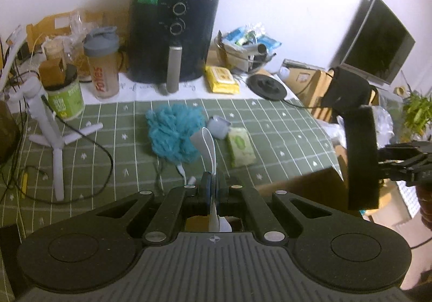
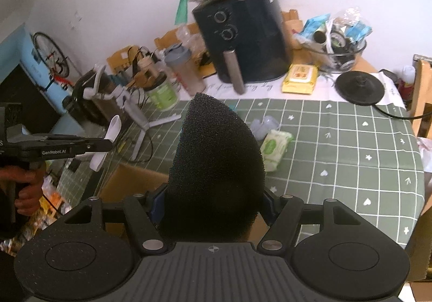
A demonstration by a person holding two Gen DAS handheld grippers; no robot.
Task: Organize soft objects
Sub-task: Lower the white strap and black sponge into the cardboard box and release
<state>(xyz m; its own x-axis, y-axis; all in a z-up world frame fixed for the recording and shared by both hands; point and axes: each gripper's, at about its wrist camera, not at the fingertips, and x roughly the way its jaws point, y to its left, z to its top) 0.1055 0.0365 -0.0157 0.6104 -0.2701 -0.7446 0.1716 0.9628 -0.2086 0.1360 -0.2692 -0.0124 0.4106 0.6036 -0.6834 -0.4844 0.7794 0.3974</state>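
2 grips are full, left gripper (image 1: 213,188) pinching a grey band (image 1: 208,151), right gripper (image 2: 213,202) clamping black foam (image 2: 216,167); lower both gently into the cardboard box (image 2: 129,180).

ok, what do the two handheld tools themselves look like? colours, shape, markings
Both tools are matte black: a ribbed grey centre plate with a small crosshair mark, round black discs either side, angled linkage arms with silver pivot pins, blue pads on the fingers. The left tool shows white "GenRobot.AI" lettering on its side. The right tool looks the same build. No sleeves visible.
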